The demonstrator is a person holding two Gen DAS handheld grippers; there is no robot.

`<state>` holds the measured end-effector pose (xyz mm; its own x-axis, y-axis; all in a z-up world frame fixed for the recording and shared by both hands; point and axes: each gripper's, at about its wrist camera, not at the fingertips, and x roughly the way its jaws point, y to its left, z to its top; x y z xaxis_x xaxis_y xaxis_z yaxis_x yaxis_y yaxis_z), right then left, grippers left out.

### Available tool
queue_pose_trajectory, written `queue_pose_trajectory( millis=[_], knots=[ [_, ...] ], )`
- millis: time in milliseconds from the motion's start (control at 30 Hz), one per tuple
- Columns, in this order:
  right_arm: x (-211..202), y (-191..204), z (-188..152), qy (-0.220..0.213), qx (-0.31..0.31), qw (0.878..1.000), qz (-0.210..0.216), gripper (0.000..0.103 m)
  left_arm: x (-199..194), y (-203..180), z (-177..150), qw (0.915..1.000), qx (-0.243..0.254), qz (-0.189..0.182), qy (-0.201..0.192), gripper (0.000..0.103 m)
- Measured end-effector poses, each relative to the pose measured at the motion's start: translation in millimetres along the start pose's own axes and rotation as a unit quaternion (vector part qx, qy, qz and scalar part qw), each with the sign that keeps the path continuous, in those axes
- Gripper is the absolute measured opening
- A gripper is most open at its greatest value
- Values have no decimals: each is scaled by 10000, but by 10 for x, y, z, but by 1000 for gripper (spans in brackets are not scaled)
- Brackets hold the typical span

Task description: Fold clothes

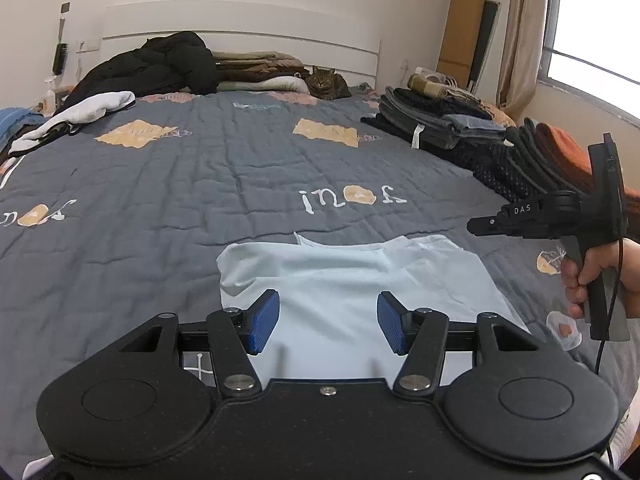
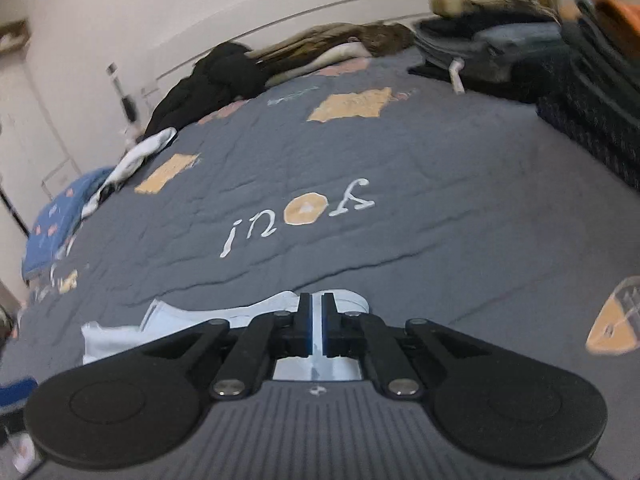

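Left hand-held gripper (image 1: 328, 322) gapes wide above the pale garment (image 1: 340, 276).

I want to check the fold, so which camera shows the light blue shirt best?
The left wrist view: the light blue shirt lies almost whole on the quilt. The right wrist view is blurred, its gripper hiding most of the shirt.
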<state>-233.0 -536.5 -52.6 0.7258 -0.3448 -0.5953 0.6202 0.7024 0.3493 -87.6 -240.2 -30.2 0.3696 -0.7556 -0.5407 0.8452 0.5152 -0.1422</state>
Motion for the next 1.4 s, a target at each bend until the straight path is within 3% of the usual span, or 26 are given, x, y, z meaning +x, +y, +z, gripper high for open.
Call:
queue_pose_trajectory(
  millis=[200,267,333,500,533,567,600,933,1000,1100,1233,1400],
  knots=[
    [96,-15,-28,536,184,9981,260,14,0,-7,-4,10000,33,-21,24,55],
    [117,7,-46,607,154,9977,251,36,8,-5,-8,10000,41,-21,35,55],
    [142,34,-73,668,110,9974,259,42,13,-12,-5,10000,48,-28,40,55],
    [207,142,-172,739,-105,9967,304,38,15,-14,-18,9999,101,4,52,55],
    [221,167,-192,736,-174,9968,269,28,16,-12,-19,9999,108,14,54,55],
    [216,186,-195,728,-223,9967,285,4,19,-15,-19,9999,114,23,57,55],
    [207,202,-195,718,-266,9966,313,2,23,-17,-18,9999,113,28,60,55],
    [-38,47,-7,-158,71,9997,167,1,22,13,-19,10000,16,41,64,55],
    [40,33,-55,-55,-64,9999,55,1,43,18,-21,9999,-1,42,126,55],
    [210,-35,-116,455,127,9989,-16,3,47,27,-12,9998,106,29,188,55],
    [174,-52,-59,534,191,9984,84,6,4,173,137,9997,229,23,56,55],
    [115,-67,-29,514,259,9982,159,13,349,291,495,9909,1214,-215,531,55]
  ],
)
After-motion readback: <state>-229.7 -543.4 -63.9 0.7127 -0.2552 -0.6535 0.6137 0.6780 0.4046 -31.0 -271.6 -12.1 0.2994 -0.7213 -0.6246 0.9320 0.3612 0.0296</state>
